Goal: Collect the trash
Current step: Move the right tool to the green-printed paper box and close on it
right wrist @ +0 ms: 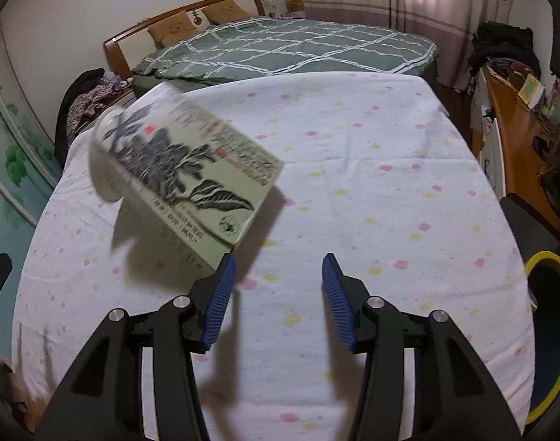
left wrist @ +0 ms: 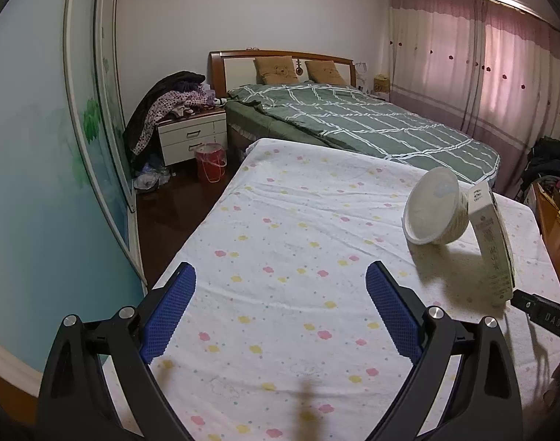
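The left gripper (left wrist: 280,305) is hovering over the flower-print sheet (left wrist: 298,242) of the counter with its jaws spread wide and nothing between them. The right gripper (right wrist: 279,296) is holding its jaws about half spread and empty, its left finger (right wrist: 221,294) just beside the corner of one flat printed box (right wrist: 191,169); whether they touch is unclear. The box is tilting off the sheet against one white bowl (left wrist: 436,207) on its side, its open mouth showing empty, while a yellow-rimmed bin (right wrist: 552,334) is sitting at the counter's right edge, contents hidden.
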`<act>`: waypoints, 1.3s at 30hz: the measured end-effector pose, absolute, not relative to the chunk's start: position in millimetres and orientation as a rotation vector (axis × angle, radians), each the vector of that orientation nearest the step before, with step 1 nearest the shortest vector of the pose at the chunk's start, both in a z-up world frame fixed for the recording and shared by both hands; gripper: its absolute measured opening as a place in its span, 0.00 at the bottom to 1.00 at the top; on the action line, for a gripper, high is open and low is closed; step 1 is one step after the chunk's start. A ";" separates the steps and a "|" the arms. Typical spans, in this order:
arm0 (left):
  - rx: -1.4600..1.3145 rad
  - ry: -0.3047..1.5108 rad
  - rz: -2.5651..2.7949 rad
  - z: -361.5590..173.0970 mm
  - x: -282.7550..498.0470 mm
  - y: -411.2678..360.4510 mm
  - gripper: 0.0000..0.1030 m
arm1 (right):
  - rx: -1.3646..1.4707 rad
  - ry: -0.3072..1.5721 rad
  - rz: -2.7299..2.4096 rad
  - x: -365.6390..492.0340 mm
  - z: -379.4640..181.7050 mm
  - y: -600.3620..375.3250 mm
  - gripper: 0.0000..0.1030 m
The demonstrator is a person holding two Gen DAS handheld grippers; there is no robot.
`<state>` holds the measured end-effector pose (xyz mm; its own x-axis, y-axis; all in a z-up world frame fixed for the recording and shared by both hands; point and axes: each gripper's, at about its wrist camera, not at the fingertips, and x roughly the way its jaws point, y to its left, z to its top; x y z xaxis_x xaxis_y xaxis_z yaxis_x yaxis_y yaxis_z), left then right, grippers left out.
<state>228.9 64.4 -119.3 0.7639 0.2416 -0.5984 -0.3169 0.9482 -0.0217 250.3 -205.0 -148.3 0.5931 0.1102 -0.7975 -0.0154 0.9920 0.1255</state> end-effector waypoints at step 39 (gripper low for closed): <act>-0.137 0.588 0.411 -111.7 221.0 75.4 0.90 | 0.013 1.079 0.461 352.5 -135.5 -165.2 0.84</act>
